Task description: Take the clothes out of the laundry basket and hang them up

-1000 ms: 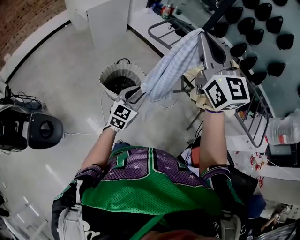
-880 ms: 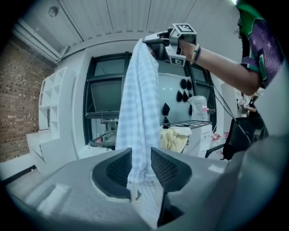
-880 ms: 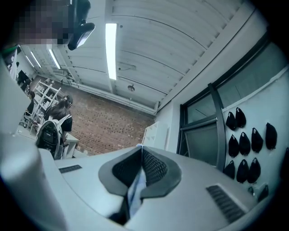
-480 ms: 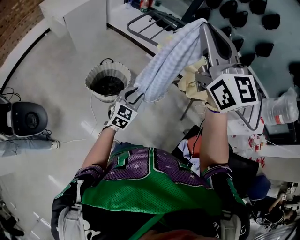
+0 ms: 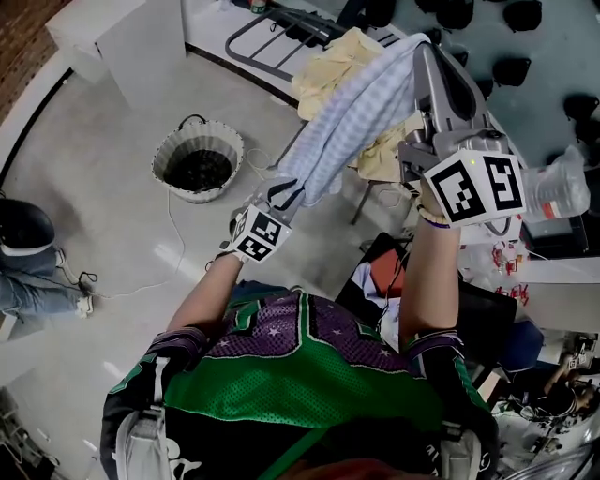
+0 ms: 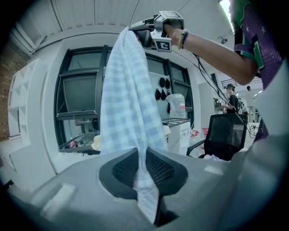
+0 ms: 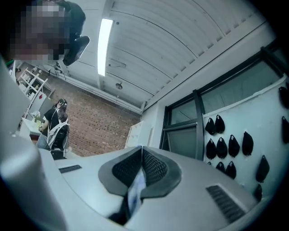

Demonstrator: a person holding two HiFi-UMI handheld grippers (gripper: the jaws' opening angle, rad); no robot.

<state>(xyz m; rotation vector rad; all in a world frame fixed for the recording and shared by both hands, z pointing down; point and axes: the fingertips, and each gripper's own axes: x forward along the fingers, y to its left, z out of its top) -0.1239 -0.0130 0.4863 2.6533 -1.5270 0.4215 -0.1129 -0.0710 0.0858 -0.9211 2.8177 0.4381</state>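
Checked cloth [image 5: 352,108] — pale blue and white, one item. The lower end is pinched between the pads of the left gripper [image 6: 143,168], whose jaws have just been closing on it. The upper corner is clamped in the tightly closed jaws of the right gripper [image 7: 141,169], where a thin sliver shows between the pads. The piece is held stretched in the air between the two, above the floor. Laundry basket [image 5: 192,194] is set on the floor to the left, apart from both grippers. Drying rack [image 5: 300,23] is seen beyond, with a yellow cloth [image 5: 333,66] lying on it, partly covered by the checked cloth. Office chair [image 6: 223,135] — black, at the person's right. The right arm is raised high with its gripper tilted upward. The left arm is extended forward and lower.
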